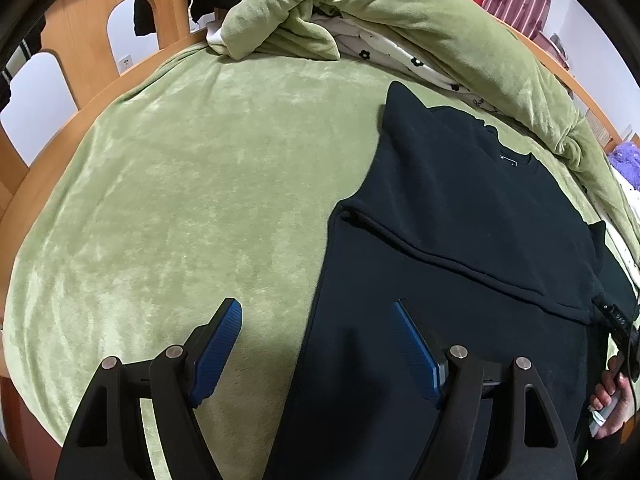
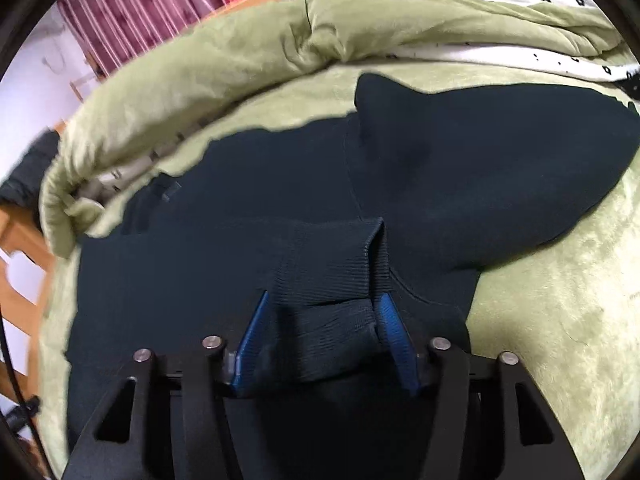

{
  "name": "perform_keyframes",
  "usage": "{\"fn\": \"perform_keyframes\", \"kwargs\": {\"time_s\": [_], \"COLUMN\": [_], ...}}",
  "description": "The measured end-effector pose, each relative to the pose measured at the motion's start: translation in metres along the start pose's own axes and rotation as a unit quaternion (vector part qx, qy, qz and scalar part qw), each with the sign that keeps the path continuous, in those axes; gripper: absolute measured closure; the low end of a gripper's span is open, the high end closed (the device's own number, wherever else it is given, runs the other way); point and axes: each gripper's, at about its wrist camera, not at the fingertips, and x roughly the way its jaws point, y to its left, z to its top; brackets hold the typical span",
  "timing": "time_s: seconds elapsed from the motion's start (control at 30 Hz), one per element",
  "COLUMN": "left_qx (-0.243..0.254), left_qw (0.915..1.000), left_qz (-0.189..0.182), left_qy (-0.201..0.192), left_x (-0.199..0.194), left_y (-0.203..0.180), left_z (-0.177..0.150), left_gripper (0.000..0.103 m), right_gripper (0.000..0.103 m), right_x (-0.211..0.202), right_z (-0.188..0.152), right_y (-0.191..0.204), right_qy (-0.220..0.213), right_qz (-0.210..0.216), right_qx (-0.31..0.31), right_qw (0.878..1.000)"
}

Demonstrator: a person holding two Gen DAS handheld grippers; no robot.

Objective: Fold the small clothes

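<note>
left gripper [image 1: 316, 328] hangs spread wide over the sweater [image 1: 460, 240] edge, right gripper [image 2: 324, 312] clenching its ribbed cuff [image 2: 332, 264], sweater's right side cut off

this is a bedroom in a home. a bed [image 1: 180, 184] covered with a soft green blanket fills both views, with a bunched-up green quilt [image 1: 400, 12] and flower-print bedding [image 1: 400, 56] along its far edge. a wooden bed frame [image 1: 80, 36] with arched cutouts and pink striped curtains [image 2: 160, 12] stand behind it.
</note>
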Motion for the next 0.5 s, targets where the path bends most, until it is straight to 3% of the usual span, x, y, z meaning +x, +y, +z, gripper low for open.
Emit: {"fn": "perform_keyframes", "kwargs": {"time_s": [0.03,0.13,0.27,0.5], "left_qx": [0.002,0.009,0.023,0.036], "left_qw": [1.0,1.0,0.9997,0.9993], "left_qz": [0.0,-0.001,0.001,0.01], "left_qy": [0.0,0.001,0.002,-0.004], "left_x": [0.0,0.002,0.003,0.002], "left_y": [-0.002,-0.009,-0.017,-0.022], "left_z": [0.0,0.0,-0.001,-0.003], "left_gripper": [0.028,0.028,0.028,0.028], "right_gripper": [0.088,0.093,0.095,0.095], "right_x": [-0.001,-0.015,-0.042,-0.03], "right_z": [-0.001,0.002,0.0,-0.009], "right_y": [0.001,-0.007,-0.021,-0.022], "right_qy": [-0.012,-0.027,-0.053,-0.018], "right_qz": [-0.017,0.001,0.029,-0.008], "right_qx": [-0.01,-0.006,0.024,0.016], "right_qw": [1.0,1.0,0.998,1.0]}}
